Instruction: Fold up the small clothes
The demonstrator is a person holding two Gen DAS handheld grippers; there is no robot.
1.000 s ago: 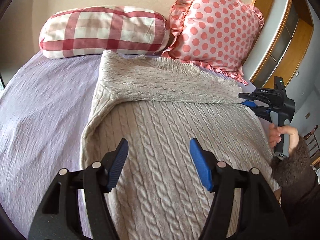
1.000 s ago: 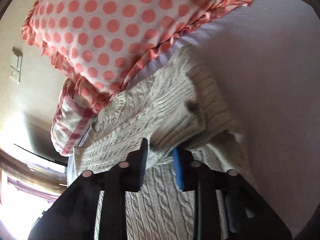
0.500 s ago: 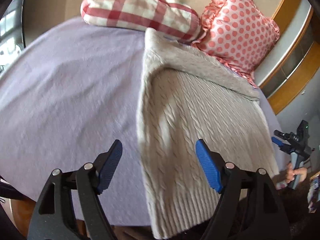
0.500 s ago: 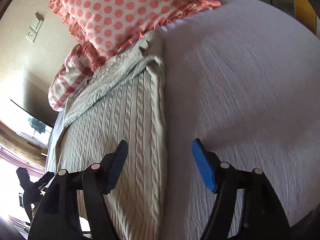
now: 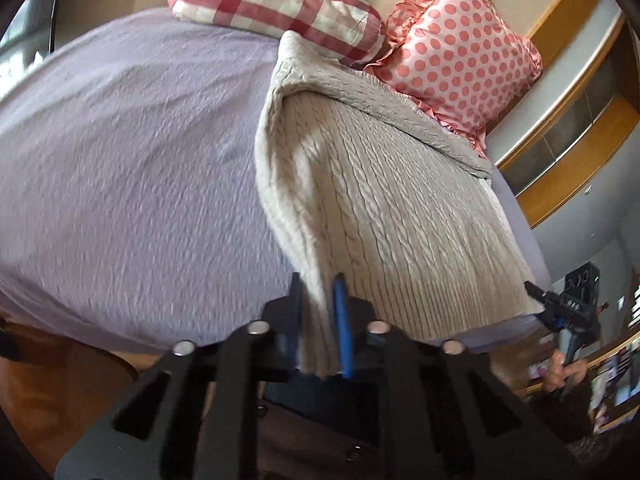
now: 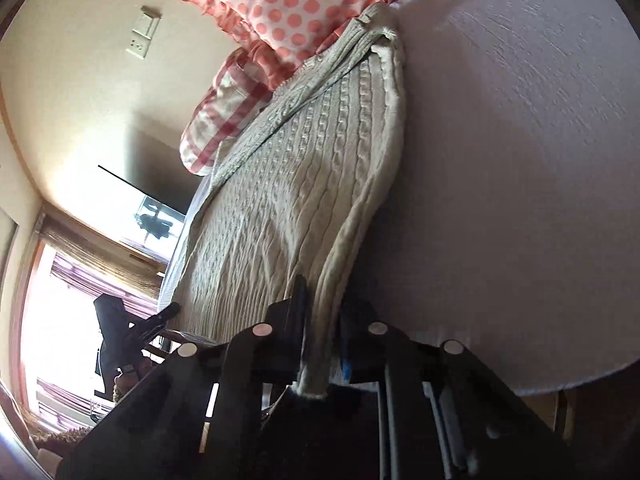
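A beige cable-knit sweater [image 5: 384, 200] lies lengthwise on the lilac bed, sleeves folded across its top near the pillows. It also shows in the right wrist view [image 6: 304, 184]. My left gripper [image 5: 320, 320] is shut on the sweater's near left hem corner at the bed's front edge. My right gripper [image 6: 324, 332] is shut on the near right hem corner. The right gripper also shows in the left wrist view [image 5: 560, 308], at the hem's far corner.
A red-checked bolster pillow [image 5: 276, 8] and a pink polka-dot ruffled pillow [image 5: 460, 52] lie at the head of the bed, touching the sweater's top. Lilac sheet [image 5: 120, 168] spreads left of the sweater, and right of it in the right wrist view [image 6: 520, 160]. Wooden cabinets [image 5: 572, 128] stand at right.
Both grippers moved back from the top of the sweater to its hem at the front edge of the bed. Each was open half a second ago and is now shut on a hem corner.
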